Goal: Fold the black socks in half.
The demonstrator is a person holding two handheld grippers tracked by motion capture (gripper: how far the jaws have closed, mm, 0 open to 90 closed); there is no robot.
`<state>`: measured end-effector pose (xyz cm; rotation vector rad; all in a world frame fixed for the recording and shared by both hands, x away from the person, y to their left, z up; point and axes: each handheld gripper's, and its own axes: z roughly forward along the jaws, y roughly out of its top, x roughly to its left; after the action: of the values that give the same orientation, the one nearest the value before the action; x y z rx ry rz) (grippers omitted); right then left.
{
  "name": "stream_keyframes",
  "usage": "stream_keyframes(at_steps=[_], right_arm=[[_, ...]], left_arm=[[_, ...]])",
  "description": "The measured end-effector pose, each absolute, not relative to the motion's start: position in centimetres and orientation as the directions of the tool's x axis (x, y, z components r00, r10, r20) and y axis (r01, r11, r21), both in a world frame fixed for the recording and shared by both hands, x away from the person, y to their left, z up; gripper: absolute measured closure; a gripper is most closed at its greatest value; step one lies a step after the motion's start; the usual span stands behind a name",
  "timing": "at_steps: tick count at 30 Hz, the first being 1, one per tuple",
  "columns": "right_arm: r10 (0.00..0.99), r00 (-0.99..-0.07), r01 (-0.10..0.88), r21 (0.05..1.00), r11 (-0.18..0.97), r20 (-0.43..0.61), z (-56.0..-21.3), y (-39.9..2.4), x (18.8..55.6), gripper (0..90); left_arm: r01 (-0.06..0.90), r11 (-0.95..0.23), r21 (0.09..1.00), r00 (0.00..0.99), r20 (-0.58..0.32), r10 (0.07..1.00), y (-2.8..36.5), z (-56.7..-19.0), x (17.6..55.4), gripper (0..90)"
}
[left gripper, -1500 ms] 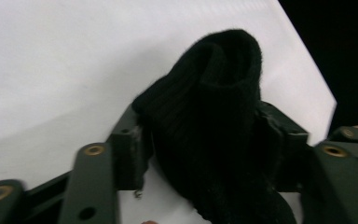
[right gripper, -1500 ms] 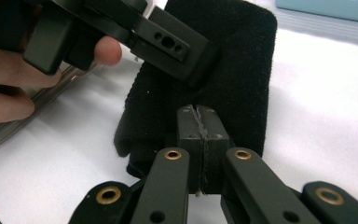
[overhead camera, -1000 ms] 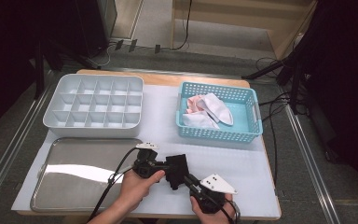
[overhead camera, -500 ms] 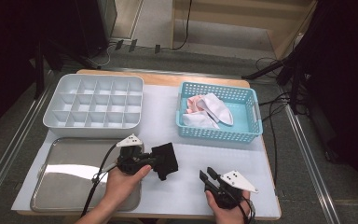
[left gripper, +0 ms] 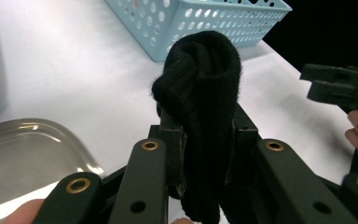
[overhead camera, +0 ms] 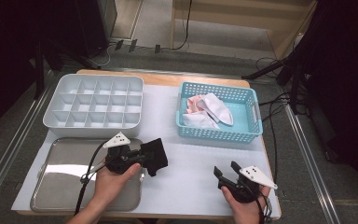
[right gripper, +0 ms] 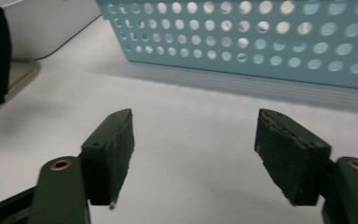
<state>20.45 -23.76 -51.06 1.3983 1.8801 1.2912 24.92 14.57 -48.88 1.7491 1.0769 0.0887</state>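
The left gripper (overhead camera: 142, 156) has its jaws clamped on a rolled black sock (left gripper: 198, 93), a ribbed knit bundle that bulges out above the pads. It is held above the table's near left, at the right edge of the shiny steel tray (overhead camera: 58, 186). The right gripper (overhead camera: 227, 173), at the near right, has just been opening; its jaws stand wide apart with nothing between them, their black pads (right gripper: 116, 149) rough and worn.

Farther off, a pale grey plastic organiser (overhead camera: 93, 105) with a grid of compartments sits far left. A light blue perforated basket (overhead camera: 216, 133) far right holds white and pink cloth (overhead camera: 205, 109). A white sheet (overhead camera: 191, 168) covers the wooden table (overhead camera: 161, 78); dark floor and cables lie beyond.
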Motion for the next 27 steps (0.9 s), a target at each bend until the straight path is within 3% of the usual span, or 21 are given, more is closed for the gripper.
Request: stream_keyframes(at_steps=[6,27], right_arm=[[0.916,-0.372,0.482,0.875,0.051,0.152,-51.0,-25.4,20.8,14.2],[0.941,-0.302,0.492,0.870,0.019,0.150,-52.1,-29.1,21.8,14.3]], left_arm=[[0.614,-0.030,0.789,0.576,-0.421,0.701,16.1,-48.7,25.4,74.1],[0.593,0.043,0.804,0.528,-0.429,0.733,19.9,-46.7,26.0,74.1]])
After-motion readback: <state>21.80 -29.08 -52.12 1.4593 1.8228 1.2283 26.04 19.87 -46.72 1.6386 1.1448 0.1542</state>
